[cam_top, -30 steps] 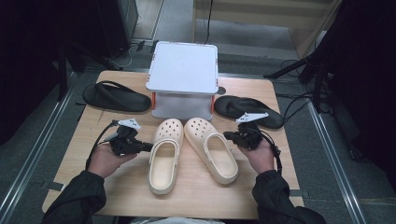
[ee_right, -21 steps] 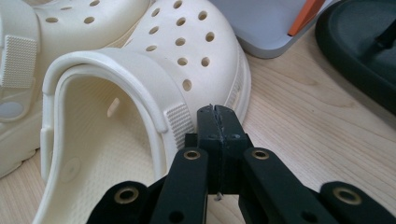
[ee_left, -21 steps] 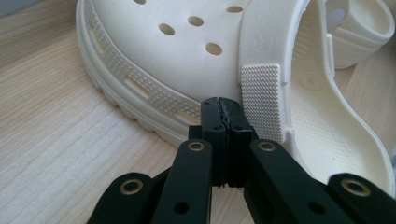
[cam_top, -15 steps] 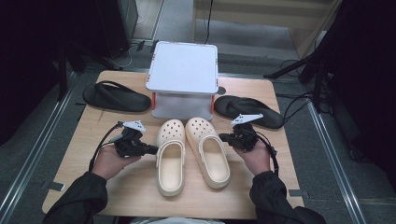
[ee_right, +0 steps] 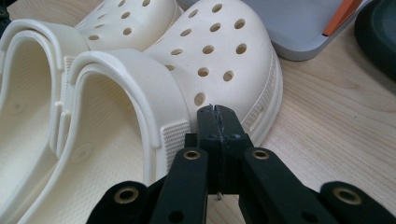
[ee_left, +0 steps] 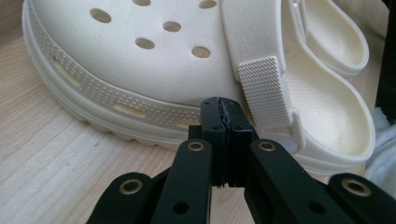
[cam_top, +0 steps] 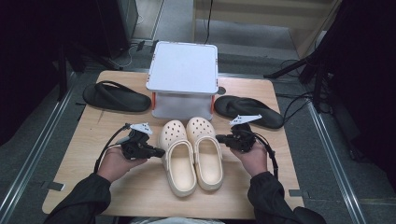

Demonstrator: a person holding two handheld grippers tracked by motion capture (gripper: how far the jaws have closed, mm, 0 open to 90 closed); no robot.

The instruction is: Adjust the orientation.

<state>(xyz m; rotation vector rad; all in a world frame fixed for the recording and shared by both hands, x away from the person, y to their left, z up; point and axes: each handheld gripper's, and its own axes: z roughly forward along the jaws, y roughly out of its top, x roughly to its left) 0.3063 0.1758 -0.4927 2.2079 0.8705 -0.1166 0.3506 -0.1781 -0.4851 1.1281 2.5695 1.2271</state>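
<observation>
Two cream clogs lie side by side mid-table, toes toward the box: the left clog (cam_top: 180,161) and the right clog (cam_top: 206,151). My left gripper (cam_top: 161,152) is shut, its tip against the left clog's outer side. In the left gripper view the closed left gripper (ee_left: 223,105) meets that left clog (ee_left: 140,70) just by the strap's ribbed end. My right gripper (cam_top: 218,138) is shut too, its tip at the right clog's outer side. In the right gripper view the right gripper (ee_right: 216,112) rests against the right clog (ee_right: 215,56) below the strap. Nothing is held between either pair of jaws.
A white lidded box (cam_top: 183,67) with orange latches stands behind the clogs. A black flip-flop (cam_top: 116,97) lies at the back left, another black flip-flop (cam_top: 250,112) at the right beside the box. Bare wood table (cam_top: 74,154) lies outside each hand.
The clogs, splayed with heels apart a second ago, now lie parallel and close together. Both grippers have moved inward against their outer sides.
</observation>
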